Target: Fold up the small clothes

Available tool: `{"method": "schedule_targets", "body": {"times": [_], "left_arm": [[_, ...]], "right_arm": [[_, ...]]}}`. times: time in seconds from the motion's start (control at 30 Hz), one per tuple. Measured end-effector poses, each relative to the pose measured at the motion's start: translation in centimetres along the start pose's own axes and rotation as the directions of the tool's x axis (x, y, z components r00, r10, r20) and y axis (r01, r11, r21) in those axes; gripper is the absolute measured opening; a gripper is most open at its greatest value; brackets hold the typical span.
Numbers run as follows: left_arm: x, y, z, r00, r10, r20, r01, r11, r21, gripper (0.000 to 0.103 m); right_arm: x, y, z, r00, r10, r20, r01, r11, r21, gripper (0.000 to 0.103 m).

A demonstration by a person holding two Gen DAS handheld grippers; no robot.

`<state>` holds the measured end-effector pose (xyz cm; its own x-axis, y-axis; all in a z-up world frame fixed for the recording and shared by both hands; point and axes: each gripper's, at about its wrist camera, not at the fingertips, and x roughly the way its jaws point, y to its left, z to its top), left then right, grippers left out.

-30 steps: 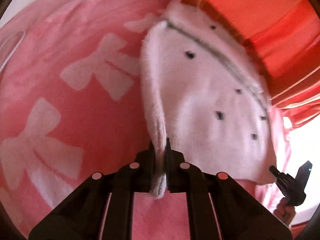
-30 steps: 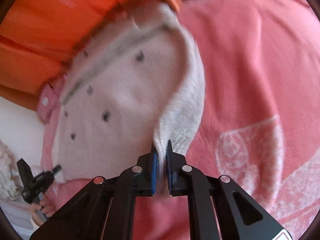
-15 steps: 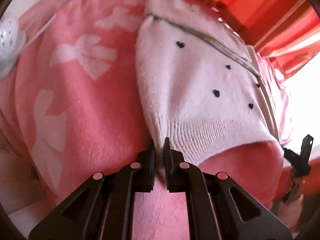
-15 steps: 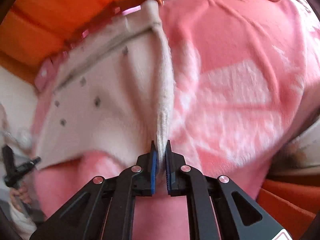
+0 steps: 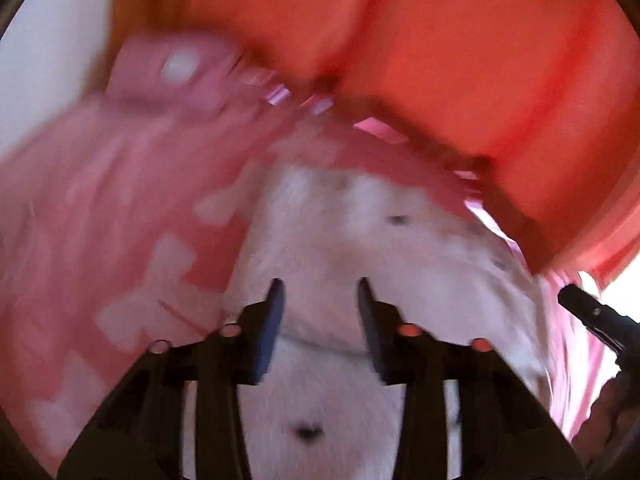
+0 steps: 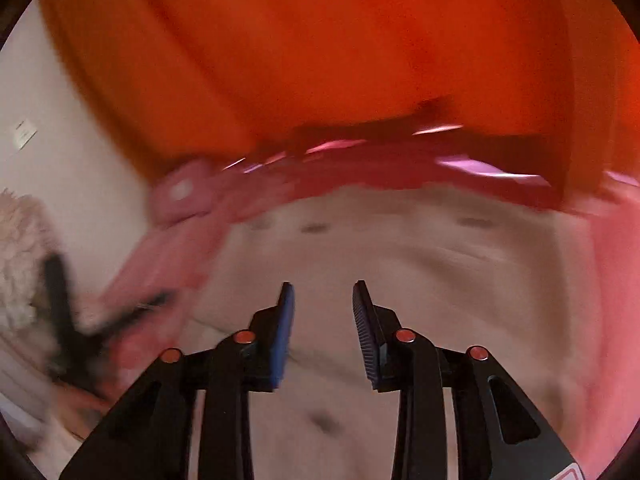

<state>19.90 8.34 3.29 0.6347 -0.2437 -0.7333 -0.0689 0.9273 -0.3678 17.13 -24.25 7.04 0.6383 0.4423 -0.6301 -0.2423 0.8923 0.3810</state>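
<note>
With the fold apparently laid down, both tongs have just been opening: left gripper and right gripper stand parted, nothing pinched between the pads. The white dotted knit garment lies on the pink bow-print blanket, directly under and ahead of both sets of tips, released so it stays flat. Frames are blurred.

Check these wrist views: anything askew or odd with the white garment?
Nothing stands out. The white dotted garment lies on the pink blanket, near edge doubled over. The left gripper and right gripper have just been opening, nothing clamped. Motion blur hides finer creases.
</note>
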Motion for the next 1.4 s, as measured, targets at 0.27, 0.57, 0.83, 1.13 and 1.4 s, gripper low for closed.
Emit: {"method": "schedule_targets", "body": {"times": [0.27, 0.57, 0.83, 1.13, 1.4], "left_arm": [[4.6, 4.3, -0.9, 0.989, -0.086, -0.118, 0.064, 0.982, -0.178, 0.000], [4.5, 4.4, -1.3, 0.985, -0.094, -0.141, 0.069, 0.982, -0.177, 0.000], [4.4, 3.1, -1.3, 0.992, -0.034, -0.124, 0.022, 0.995, -0.097, 0.000], [-1.0, -4.8, -3.2, 0.946, -0.323, -0.010, 0.317, 0.919, 0.235, 0.030], [-0.5, -21.8, -11.8, 0.844, -0.471, -0.257, 0.532, 0.669, 0.519, 0.030]], "right_arm": [[19.2, 8.8, 5.5, 0.984, -0.004, -0.181, -0.038, 0.973, -0.227, 0.048], [26.2, 13.3, 6.8, 0.970, -0.082, -0.228, -0.002, 0.939, -0.344, 0.004], [25.8, 11.6, 8.2, 0.978, -0.074, -0.196, 0.039, 0.983, -0.179, 0.004], [1.6, -5.4, 3.6, 0.976, -0.204, 0.080, 0.199, 0.978, 0.067, 0.041], [-8.1, -21.7, -1.7, 0.900, -0.435, 0.026, 0.405, 0.856, 0.321, 0.043]]}}
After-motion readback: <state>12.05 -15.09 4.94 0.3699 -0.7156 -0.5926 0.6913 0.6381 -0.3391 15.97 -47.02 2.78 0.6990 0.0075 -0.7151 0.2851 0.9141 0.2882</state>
